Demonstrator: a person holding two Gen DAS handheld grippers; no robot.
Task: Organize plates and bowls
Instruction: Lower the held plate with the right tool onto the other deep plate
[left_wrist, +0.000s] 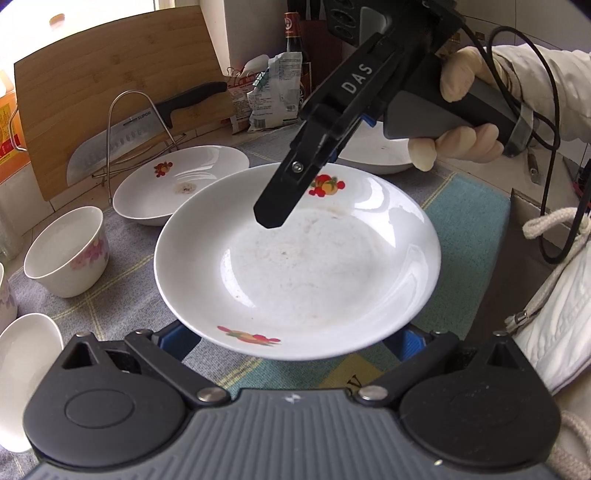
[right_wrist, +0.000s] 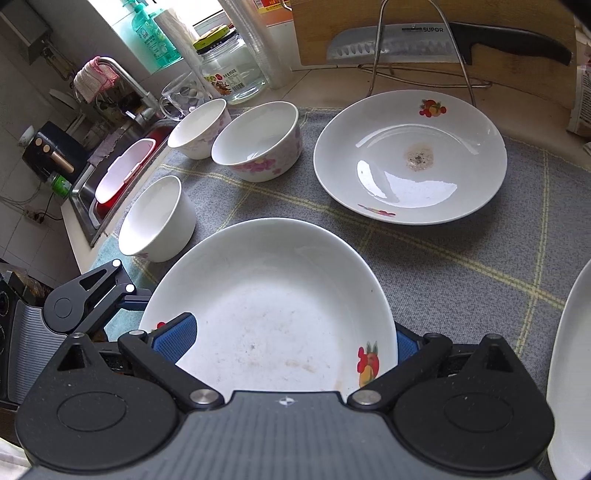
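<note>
both jaws flank level plate (left_wrist: 295, 266)

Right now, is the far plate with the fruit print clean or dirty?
Dirty: the plate on the cloth has a brown speckled stain at its centre.

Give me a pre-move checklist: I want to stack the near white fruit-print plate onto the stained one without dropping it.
1. Right gripper straddles the rim of the near white fruit-print plate: ok, one pad lies over the plate's inside, the other behind it.
2. Right grip closed on that plate: not ok, the jaws stand wide apart.
3. Left gripper supports the plate: cannot tell, its fingertips are hidden under the near rim.
4. Stained white fruit-print plate is free to receive: ok, nothing lies on it.
5. Floral white bowls are out of the way: ok, they stand apart from both plates.
</note>
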